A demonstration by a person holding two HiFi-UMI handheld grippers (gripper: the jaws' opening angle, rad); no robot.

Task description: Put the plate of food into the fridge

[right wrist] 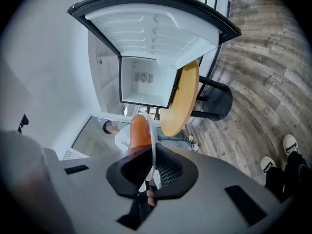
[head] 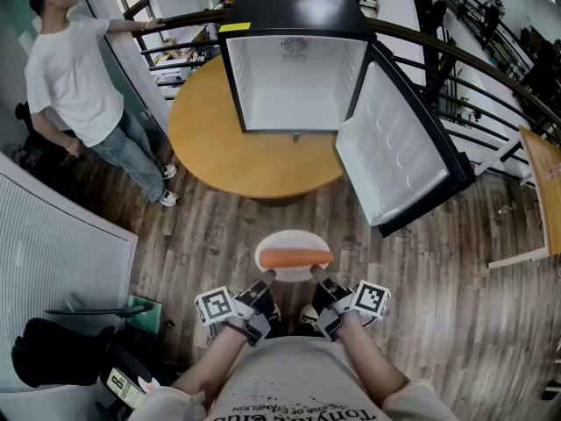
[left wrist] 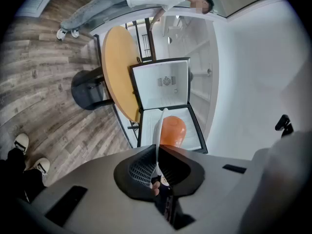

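At the far left one person [head: 70, 77] in a white T-shirt stands on the wooden floor [head: 219, 235], one hand on the railing [head: 473, 68]; below, a black bag [head: 53, 353] lies beside a ribbed white panel [head: 53, 244]. One round wooden table [head: 210, 139] comes next, its near edge bare and bowing toward the camera; open floor lies between that edge and the plate. Two grippers are in use, each bearing one marker cube with square black-and-white patterns; the left gripper [head: 266, 279] is clamped on the left rim of the one white plate [head: 289, 235], its own view showing the rim edge-on, pinched between the jaws; the one piece of orange food [head: 295, 258], long and rounded, lies across the plate. The plate hangs over the floor in front of the person's chest, well short of the table and roughly in line with the fridge's mouth; the right gripper [head: 316, 274] is likewise closed on the right rim. The one black fridge [head: 294, 11] stands on the table's right part, a yellow label [head: 235, 26] at its top left corner too small to read; its white cavity faces the camera. Its door [head: 394, 143] swings wide to the right, out past the table's edge over the floor. Print on the wearer's shirt sits upside down and warped; I cannot read it surely.
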